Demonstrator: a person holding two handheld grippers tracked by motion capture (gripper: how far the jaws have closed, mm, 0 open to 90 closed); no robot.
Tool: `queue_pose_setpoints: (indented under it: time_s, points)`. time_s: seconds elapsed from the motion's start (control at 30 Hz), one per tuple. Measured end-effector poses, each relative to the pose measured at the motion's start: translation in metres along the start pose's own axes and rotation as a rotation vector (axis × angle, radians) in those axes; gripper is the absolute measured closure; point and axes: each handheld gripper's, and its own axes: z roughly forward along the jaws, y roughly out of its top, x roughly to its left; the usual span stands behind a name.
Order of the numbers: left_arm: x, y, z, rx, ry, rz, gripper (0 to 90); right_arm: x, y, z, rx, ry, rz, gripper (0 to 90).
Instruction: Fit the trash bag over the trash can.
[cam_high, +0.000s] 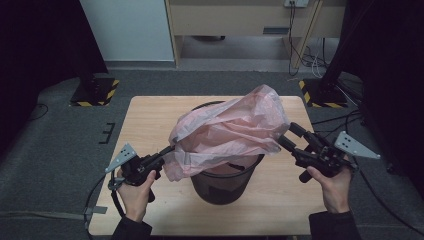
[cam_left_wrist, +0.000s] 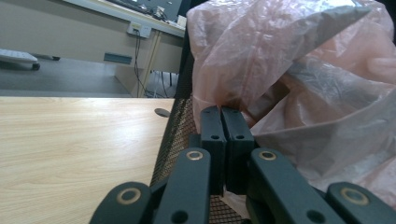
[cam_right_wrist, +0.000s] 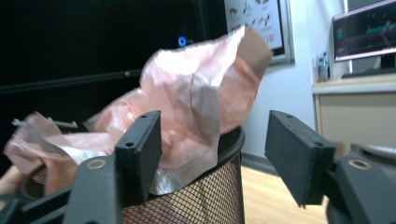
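Bag: we see the pink plastic bag (cam_high: 230, 131) ballooned over the black mesh bin (cam_high: 225, 182), part of it hanging inside the rim and most of it puffed up above.
Bin: it stands upright near the middle of our wooden worktop (cam_high: 150, 125); the bag hides whatever else is inside.
Left tongs: our left tongs (cam_high: 165, 151) are clamped on the bag's edge at the bin's left rim, jaws pressed together on the film.
Right tongs: our right tongs (cam_high: 289, 136) sit just beside the bag's right side, jaws spread apart and gripping nothing.
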Motion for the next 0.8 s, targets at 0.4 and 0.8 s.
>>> queue_pose_setpoints:
  time_s: [0.4, 0.8]
  points:
    - [-0.003, 0.005, -0.002, -0.042, -0.009, 0.004, 89.4, 0.0, -0.006, 0.002, 0.061, 0.153, 0.041, 90.0]
    - [0.003, 0.0, 0.004, -0.02, 0.034, -0.006, 90.0, -0.013, -0.026, -0.014, 0.281, 0.035, -0.046, 90.0]
